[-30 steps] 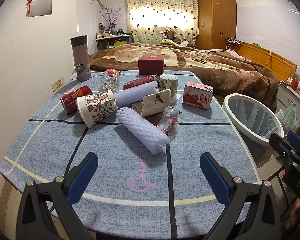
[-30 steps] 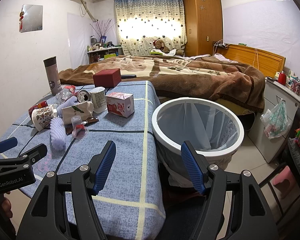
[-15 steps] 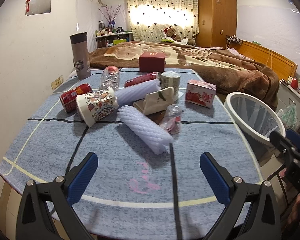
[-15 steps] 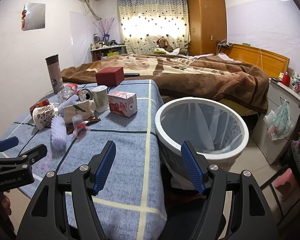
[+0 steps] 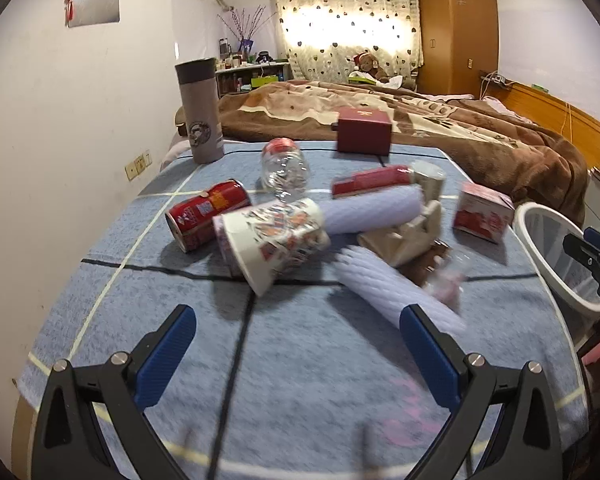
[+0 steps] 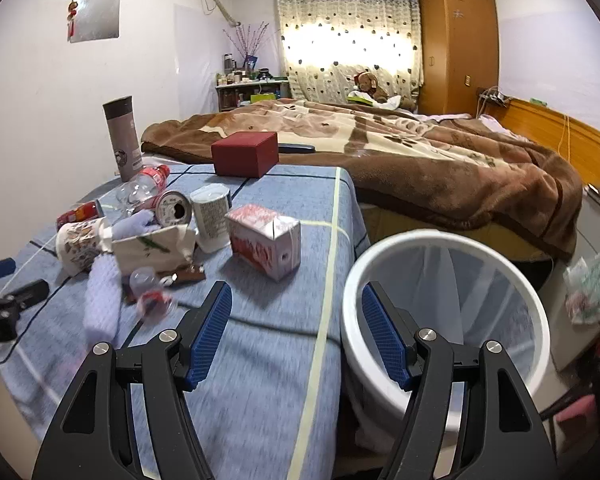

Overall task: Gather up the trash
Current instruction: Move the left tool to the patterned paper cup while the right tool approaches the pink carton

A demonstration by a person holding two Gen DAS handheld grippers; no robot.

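Observation:
Trash lies piled on the blue tablecloth (image 5: 300,360): a patterned paper cup (image 5: 272,240) on its side, a red can (image 5: 208,216), two white foam sleeves (image 5: 396,292), a clear bottle (image 5: 284,168), a red-and-white carton (image 5: 484,216) and a small clear cup (image 6: 150,294). My left gripper (image 5: 296,344) is open, just short of the paper cup. My right gripper (image 6: 296,332) is open over the table's right edge, beside the white bin (image 6: 444,312).
A grey thermos (image 5: 200,116) stands at the table's far left corner, a dark red box (image 5: 364,130) at the far edge. Behind the table is a bed with a brown blanket (image 6: 400,148). The wall runs along the left side.
My left gripper has moved forward and left toward the paper cup, which now looks larger. My right gripper has edged forward toward the carton and bin. Both stay open.

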